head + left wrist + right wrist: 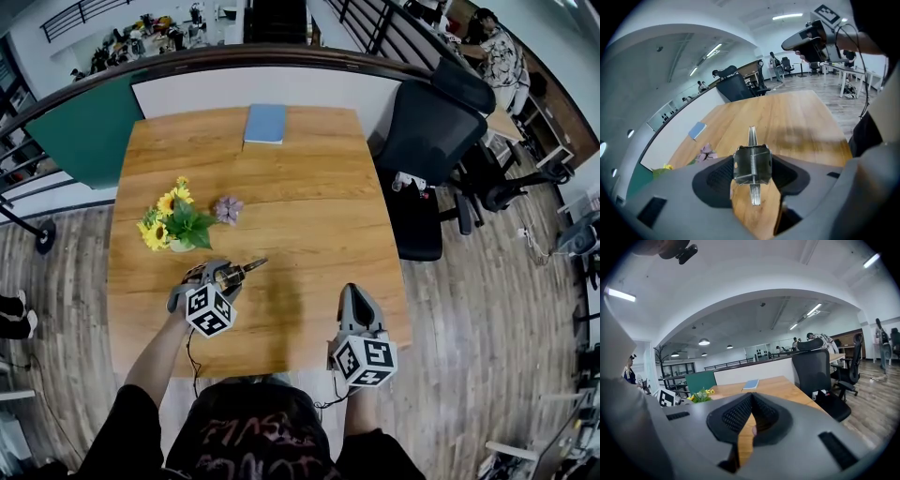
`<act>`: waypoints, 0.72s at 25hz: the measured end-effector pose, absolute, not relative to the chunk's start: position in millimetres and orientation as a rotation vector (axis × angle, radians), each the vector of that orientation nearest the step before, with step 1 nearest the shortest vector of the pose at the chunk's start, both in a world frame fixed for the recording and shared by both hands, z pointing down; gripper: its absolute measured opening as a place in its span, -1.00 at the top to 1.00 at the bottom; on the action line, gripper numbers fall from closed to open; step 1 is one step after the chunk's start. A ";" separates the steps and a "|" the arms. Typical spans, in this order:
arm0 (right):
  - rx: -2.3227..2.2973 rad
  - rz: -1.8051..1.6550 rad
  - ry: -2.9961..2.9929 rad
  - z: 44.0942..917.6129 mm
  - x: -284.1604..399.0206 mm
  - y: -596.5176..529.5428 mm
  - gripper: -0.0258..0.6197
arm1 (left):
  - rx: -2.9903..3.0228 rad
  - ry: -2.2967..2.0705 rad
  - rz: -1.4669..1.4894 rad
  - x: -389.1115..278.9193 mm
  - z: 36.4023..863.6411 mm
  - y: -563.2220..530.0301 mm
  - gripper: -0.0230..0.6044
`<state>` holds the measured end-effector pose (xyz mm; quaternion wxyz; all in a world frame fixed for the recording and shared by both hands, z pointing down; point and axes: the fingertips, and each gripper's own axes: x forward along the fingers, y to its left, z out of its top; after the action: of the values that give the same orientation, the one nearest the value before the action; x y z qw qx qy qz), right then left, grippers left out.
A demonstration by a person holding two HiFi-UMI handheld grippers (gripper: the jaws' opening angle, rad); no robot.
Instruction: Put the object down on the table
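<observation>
well, the left claw (228, 274) is pinching the metal object (247, 268), a small folded plate with a spring and a thin rod through it. in the left gripper view the plate sits square between the two pads, and the rod pokes out past the tips. the claw tilts downward over the wooden table (309, 187), so the object hangs just ahead of its tips above bare wood. whether the rod's far end already touches the top i cannot tell.

the main risk, as i judge it, is letting go too high or at this slant. the rod would strike first, the plate would tip over it, and the piece could bounce or skid away from the claw. the bunch of flowers (173, 223) stands near, ahead of the claw and to its left, so a skid that way could knock into it. the spring could also catch on the ribbed pads, so the object might cling to one pad and then fall askew as the jaws part. pressing down too hard before release could scrape the rod across the wood.

the right claw (354, 298) has its tips pressed together on nothing. it sits well off to the left claw's right, by the near table edge, out of the way. a blue notebook (265, 123) lies far ahead of both claws.
</observation>
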<state>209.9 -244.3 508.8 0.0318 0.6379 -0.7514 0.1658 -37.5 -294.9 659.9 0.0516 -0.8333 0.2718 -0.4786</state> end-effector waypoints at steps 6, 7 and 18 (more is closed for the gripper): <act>1.944 0.532 -2.298 518.1 204.9 -249.3 0.91 | -2.475 0.746 -1.609 -50.1 697.8 -300.3 0.13; 1.942 0.536 -2.294 520.1 204.7 -249.8 0.91 | -2.455 0.721 -1.631 -51.0 703.4 -300.4 0.13; 1.936 0.557 -2.263 530.7 205.2 -256.9 0.91 | -2.336 0.586 -1.741 -48.6 733.1 -305.9 0.13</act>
<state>205.2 -256.9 530.7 0.0561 0.6380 -0.7458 0.1835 -48.6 -305.9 733.1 0.0846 -0.7833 0.1965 -0.5837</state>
